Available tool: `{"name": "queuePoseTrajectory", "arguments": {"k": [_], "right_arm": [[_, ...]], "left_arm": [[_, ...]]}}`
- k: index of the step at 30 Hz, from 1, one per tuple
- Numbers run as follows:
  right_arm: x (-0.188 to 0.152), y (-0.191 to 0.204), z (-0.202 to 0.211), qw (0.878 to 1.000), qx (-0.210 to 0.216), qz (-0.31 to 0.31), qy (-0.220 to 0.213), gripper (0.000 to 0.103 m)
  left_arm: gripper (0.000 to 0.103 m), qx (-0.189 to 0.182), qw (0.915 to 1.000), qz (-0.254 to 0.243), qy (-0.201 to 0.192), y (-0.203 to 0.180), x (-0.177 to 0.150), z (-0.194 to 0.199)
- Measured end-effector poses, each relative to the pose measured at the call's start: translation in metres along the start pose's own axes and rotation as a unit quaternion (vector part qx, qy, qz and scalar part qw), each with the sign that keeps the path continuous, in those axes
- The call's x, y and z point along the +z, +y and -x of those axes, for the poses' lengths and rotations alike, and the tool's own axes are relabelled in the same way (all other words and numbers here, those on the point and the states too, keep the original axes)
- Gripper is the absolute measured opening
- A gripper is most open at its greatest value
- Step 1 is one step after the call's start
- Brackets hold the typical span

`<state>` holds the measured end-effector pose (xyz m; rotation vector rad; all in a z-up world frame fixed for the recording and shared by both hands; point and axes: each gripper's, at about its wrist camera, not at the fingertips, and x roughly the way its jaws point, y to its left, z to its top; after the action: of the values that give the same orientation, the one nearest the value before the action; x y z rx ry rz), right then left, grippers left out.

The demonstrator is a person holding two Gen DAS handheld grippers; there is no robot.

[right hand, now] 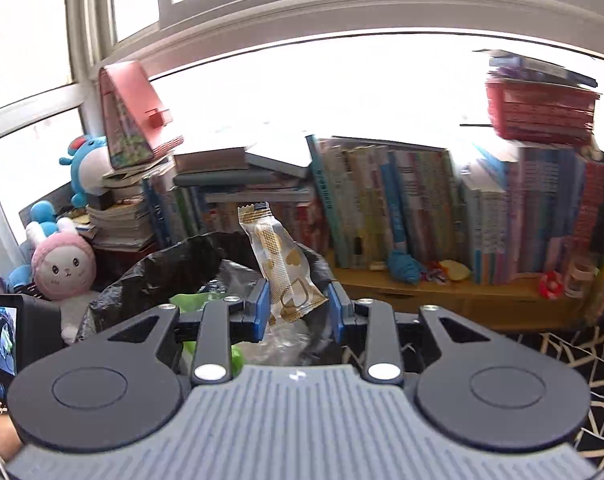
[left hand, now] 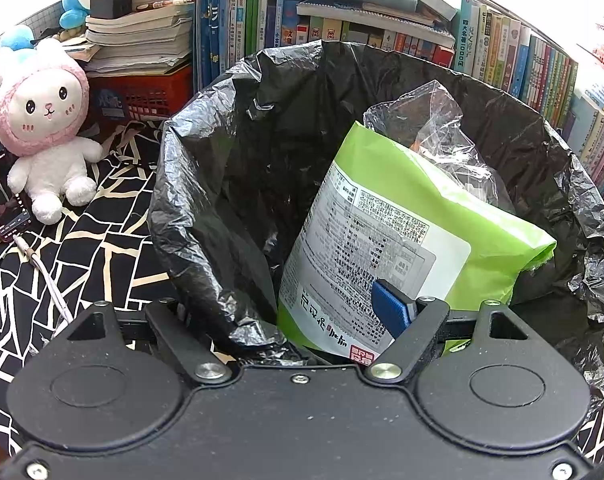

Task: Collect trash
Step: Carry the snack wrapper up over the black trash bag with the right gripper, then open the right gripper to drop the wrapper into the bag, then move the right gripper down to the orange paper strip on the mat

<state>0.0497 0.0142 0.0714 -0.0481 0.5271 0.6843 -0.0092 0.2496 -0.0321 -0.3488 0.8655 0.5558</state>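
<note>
A bin lined with a black trash bag (left hand: 229,168) fills the left wrist view. Inside it stand a green snack packet (left hand: 442,216) and crumpled clear plastic (left hand: 434,120). My left gripper (left hand: 299,312) straddles the bag's near wall. Its right blue pad (left hand: 392,306) lies against the green packet, while the left finger is hidden behind the bag's fold. In the right wrist view my right gripper (right hand: 299,310) is shut on a white-and-gold snack wrapper (right hand: 279,260). It holds the wrapper upright just above the black bag (right hand: 173,268).
A pink-hooded plush rabbit (left hand: 45,136) and a phone (left hand: 1,192) with a cable sit left of the bin on black-and-cream patterned cloth (left hand: 93,248). Book stacks, a red basket (left hand: 141,96) and upright books (right hand: 422,208) on a wooden shelf (right hand: 462,296) stand behind, under a window.
</note>
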Motion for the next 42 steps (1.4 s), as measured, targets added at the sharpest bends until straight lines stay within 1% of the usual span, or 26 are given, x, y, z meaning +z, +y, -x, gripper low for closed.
{"name": "queuePoseTrajectory", "arguments": {"k": [2, 4, 5, 6, 7, 9, 12, 18, 20, 27, 35, 42], "right_arm": [[0.000, 0.015, -0.008, 1.000, 0.012, 0.005, 0.008, 0.040], [-0.001, 0.025, -0.016, 1.000, 0.013, 0.017, 0.015, 0.045], [-0.003, 0.029, -0.019, 0.999, 0.014, 0.022, 0.020, 0.045], [-0.003, 0.035, -0.023, 0.999, 0.013, 0.029, 0.025, 0.050], [-0.006, 0.038, -0.027, 0.999, 0.013, 0.034, 0.030, 0.055], [-0.011, 0.043, -0.029, 0.998, 0.013, 0.038, 0.037, 0.056], [-0.015, 0.044, -0.029, 0.998, 0.012, 0.038, 0.042, 0.064], [-0.018, 0.033, -0.020, 0.999, 0.002, 0.030, 0.038, 0.069], [-0.018, 0.028, -0.017, 0.999, -0.005, 0.025, 0.035, 0.072], [-0.026, 0.007, -0.007, 0.999, -0.033, 0.001, 0.027, 0.077], [-0.041, -0.022, 0.005, 0.997, -0.073, -0.030, 0.020, 0.085], [-0.063, -0.051, 0.008, 0.990, -0.123, -0.060, 0.032, 0.088]], "left_arm": [[0.080, -0.001, 1.0000, 0.000, 0.000, 0.000, 0.000, 0.000], [0.080, 0.000, 1.0000, 0.000, 0.000, 0.000, 0.000, 0.000], [0.080, -0.001, 1.0000, 0.000, 0.000, 0.000, 0.000, 0.000], [0.080, -0.001, 1.0000, 0.000, 0.000, 0.000, 0.000, 0.000], [0.080, -0.001, 1.0000, 0.000, -0.001, 0.000, 0.000, 0.000], [0.080, -0.002, 1.0000, 0.000, -0.001, 0.000, 0.000, 0.000], [0.080, -0.003, 1.0000, 0.001, -0.002, 0.000, 0.000, -0.001], [0.080, -0.003, 1.0000, 0.002, -0.003, 0.000, 0.000, 0.000], [0.080, -0.003, 1.0000, 0.002, -0.003, 0.000, 0.000, 0.000], [0.080, -0.002, 1.0000, 0.002, -0.003, 0.000, 0.000, 0.000], [0.080, -0.003, 1.0000, 0.002, -0.003, 0.001, -0.001, 0.000], [0.080, -0.003, 1.0000, 0.002, -0.003, 0.001, -0.001, 0.001]]}}
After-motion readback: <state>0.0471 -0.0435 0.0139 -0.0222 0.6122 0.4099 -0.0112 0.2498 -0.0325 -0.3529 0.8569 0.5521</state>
